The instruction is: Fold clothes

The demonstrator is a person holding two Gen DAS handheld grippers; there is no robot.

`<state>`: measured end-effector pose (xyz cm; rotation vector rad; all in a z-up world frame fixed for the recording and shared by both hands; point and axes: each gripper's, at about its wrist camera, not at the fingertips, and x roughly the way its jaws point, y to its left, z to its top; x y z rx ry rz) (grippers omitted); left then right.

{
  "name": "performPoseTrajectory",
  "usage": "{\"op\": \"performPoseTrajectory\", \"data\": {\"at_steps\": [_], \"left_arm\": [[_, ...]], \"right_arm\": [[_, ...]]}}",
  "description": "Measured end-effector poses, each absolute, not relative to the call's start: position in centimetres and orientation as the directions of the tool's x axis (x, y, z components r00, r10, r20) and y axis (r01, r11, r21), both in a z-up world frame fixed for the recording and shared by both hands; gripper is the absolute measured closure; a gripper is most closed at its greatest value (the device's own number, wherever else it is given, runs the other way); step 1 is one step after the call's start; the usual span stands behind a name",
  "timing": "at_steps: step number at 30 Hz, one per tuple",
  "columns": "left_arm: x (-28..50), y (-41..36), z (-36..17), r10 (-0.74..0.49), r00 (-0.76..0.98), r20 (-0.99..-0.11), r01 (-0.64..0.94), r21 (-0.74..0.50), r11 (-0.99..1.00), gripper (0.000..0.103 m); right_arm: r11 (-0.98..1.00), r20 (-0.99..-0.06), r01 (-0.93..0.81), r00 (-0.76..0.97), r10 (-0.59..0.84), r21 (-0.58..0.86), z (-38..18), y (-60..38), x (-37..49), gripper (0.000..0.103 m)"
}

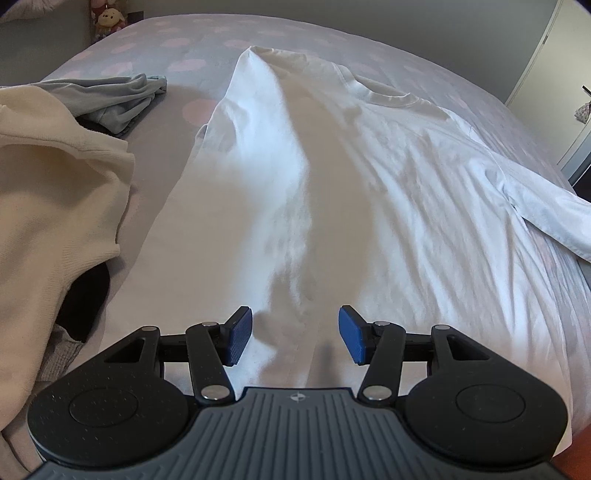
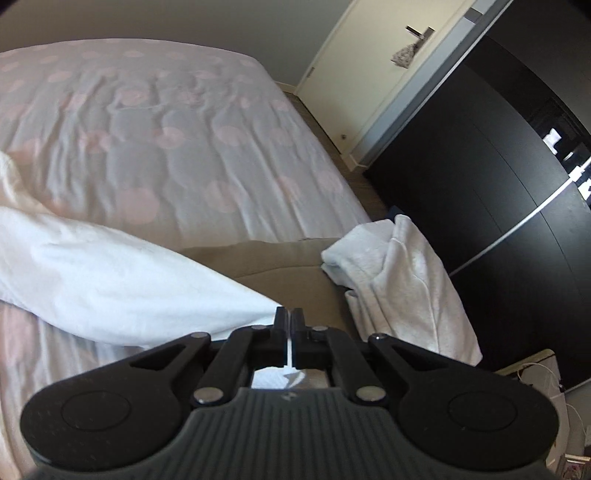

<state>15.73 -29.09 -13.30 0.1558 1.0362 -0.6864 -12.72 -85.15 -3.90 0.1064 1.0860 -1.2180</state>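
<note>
A wrinkled white cotton long-sleeved shirt (image 1: pixel 332 184) is seen partly folded ahead of the left gripper's (image 1: pixel 295 334) spread jaws, its sleeve (image 2: pixel 122 273) pinched in the right gripper's (image 2: pixel 289 321) pressed jaws, further folds judged outstanding

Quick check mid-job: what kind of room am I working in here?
Most likely a bedroom: a bed with a pink-dotted cover serves as the work surface, a dark wardrobe stands beside it, and a plush toy sits near the bed's far end.
</note>
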Motion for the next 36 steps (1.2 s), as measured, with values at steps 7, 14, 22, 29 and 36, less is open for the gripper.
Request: {"op": "performPoseTrajectory", "data": {"at_steps": [7, 14, 22, 29, 36], "left_arm": [[16.6, -28.9, -13.4, -0.469, 0.312, -0.826, 0.565, -0.235, 0.791, 0.053], [16.1, -30.2, -13.4, -0.473, 0.302, -0.828, 0.608, -0.215, 0.765, 0.047], [16.7, -28.4, -13.1, -0.452, 0.335, -0.826, 0.538, -0.226, 0.812, 0.046], [19.1, -25.2, -11.5, -0.468, 0.335, -0.818, 0.425, -0.312, 0.849, 0.046], [22.1, -24.0, -10.5, -0.343, 0.311, -0.886, 0.514, -0.146, 0.845, 0.046]], "right_arm": [[0.319, -0.700, 0.805, -0.158, -0.696, -0.500, -6.9, -89.1, -14.9, 0.103], [0.425, -0.722, 0.826, 0.031, -0.691, -0.371, -8.8, -86.5, -14.7, 0.102], [0.603, -0.733, 0.798, 0.411, -0.541, 0.003, -11.5, -77.3, -11.4, 0.098], [0.681, -0.732, 0.704, 0.570, -0.373, 0.201, -16.9, -68.8, -7.0, 0.097], [0.689, -0.726, 0.682, 0.600, -0.335, 0.245, -19.7, -67.1, -6.5, 0.082]]}}
